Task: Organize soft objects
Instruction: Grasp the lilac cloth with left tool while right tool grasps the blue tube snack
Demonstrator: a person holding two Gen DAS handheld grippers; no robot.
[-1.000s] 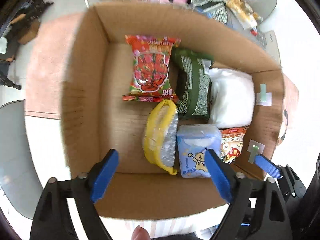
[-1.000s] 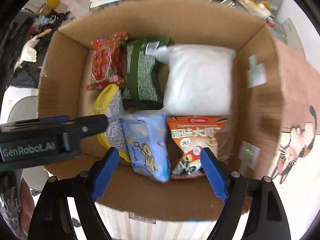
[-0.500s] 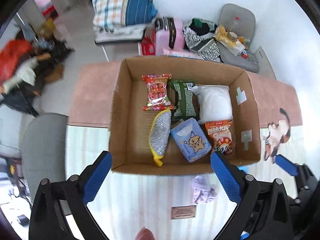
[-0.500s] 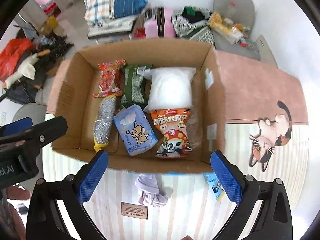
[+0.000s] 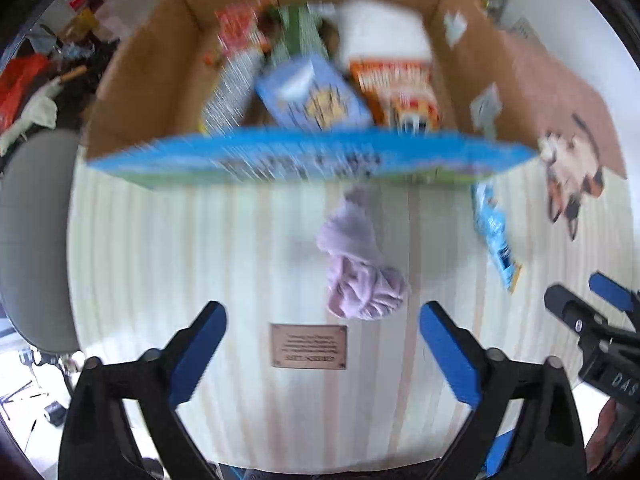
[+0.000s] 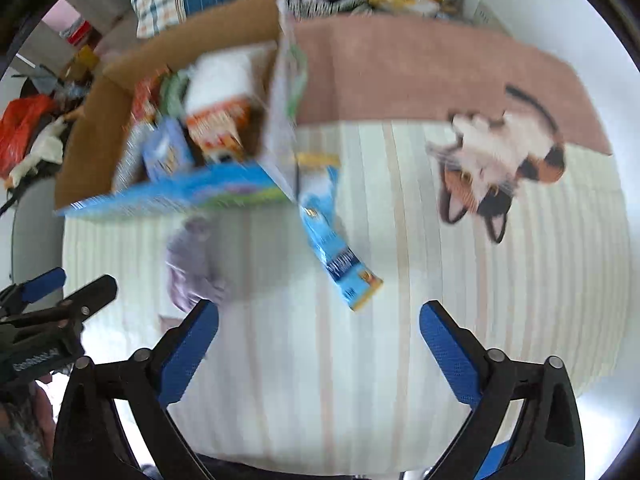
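A cardboard box (image 5: 144,76) with a blue printed front holds several soft packets: a blue tissue pack (image 5: 316,96), an orange snack bag (image 5: 400,88), a white bag (image 5: 380,32). A crumpled lilac cloth (image 5: 356,264) lies on the striped mat in front of the box. A blue packet (image 6: 340,248) lies on the mat right of the box corner. My left gripper (image 5: 320,352) is open and empty, low over the mat just short of the cloth. My right gripper (image 6: 318,352) is open and empty, just short of the blue packet. Both views are motion-blurred.
The striped mat (image 6: 480,300) has a cat picture (image 6: 500,160) and a brown label (image 5: 308,346). A pink rug (image 6: 400,64) lies behind it. A grey chair (image 5: 32,240) stands at the left. Clutter (image 6: 28,128) lies beyond the box.
Both grippers have pulled back out of the box, risen, then dropped low over the mat in front of it. The cloth and blue packet have come into close view.
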